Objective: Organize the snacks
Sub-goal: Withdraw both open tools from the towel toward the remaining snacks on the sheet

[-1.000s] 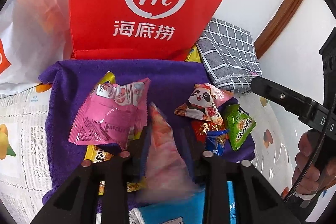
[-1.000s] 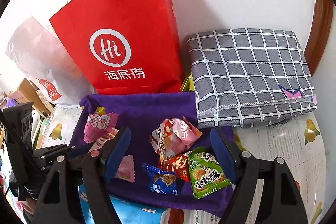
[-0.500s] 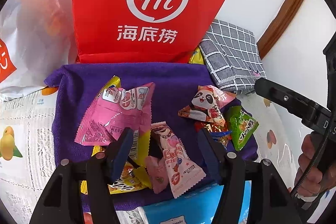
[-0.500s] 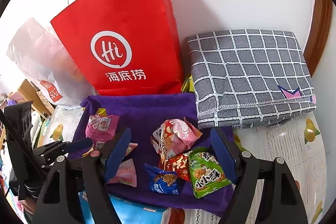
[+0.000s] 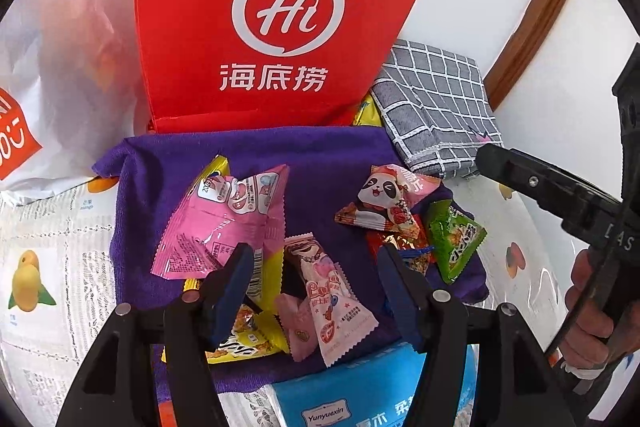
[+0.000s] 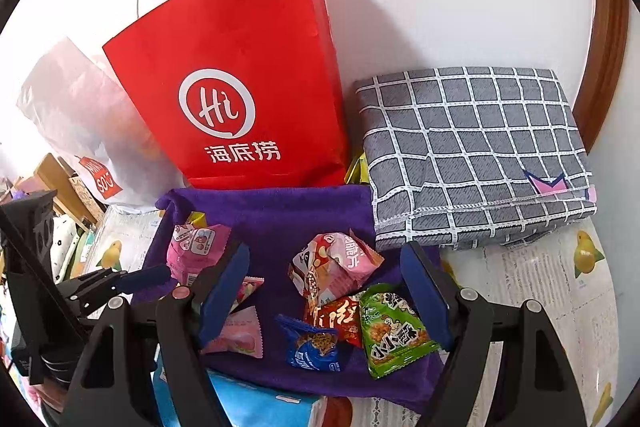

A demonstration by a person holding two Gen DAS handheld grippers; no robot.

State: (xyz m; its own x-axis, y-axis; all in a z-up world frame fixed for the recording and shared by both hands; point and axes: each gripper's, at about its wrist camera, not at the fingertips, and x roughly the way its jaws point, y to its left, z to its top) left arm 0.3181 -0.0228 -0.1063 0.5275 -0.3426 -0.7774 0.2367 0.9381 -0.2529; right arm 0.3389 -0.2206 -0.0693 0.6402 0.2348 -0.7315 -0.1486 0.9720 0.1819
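Note:
Several snack packets lie on a purple towel (image 5: 168, 163) (image 6: 280, 211). On the left are a big pink packet (image 5: 224, 223) (image 6: 194, 251), a yellow packet (image 5: 244, 339) and a slim pink-and-white packet (image 5: 332, 299). On the right are a panda packet (image 5: 384, 203) (image 6: 332, 263), a red packet (image 6: 340, 319), a blue packet (image 6: 312, 347) and a green packet (image 5: 456, 239) (image 6: 392, 331). My left gripper (image 5: 316, 267) is open and empty above the slim packet. My right gripper (image 6: 324, 283) is open and empty above the right pile.
A red paper bag (image 5: 280, 19) (image 6: 240, 95) stands behind the towel. A folded grey checked cloth (image 6: 472, 155) lies at the back right. A white plastic bag (image 5: 52, 75) is at the left. A blue pack (image 5: 352, 391) lies at the towel's near edge.
My left gripper has opened and let go of the slim pink-and-white packet, which now lies on the towel. The right gripper has barely moved.

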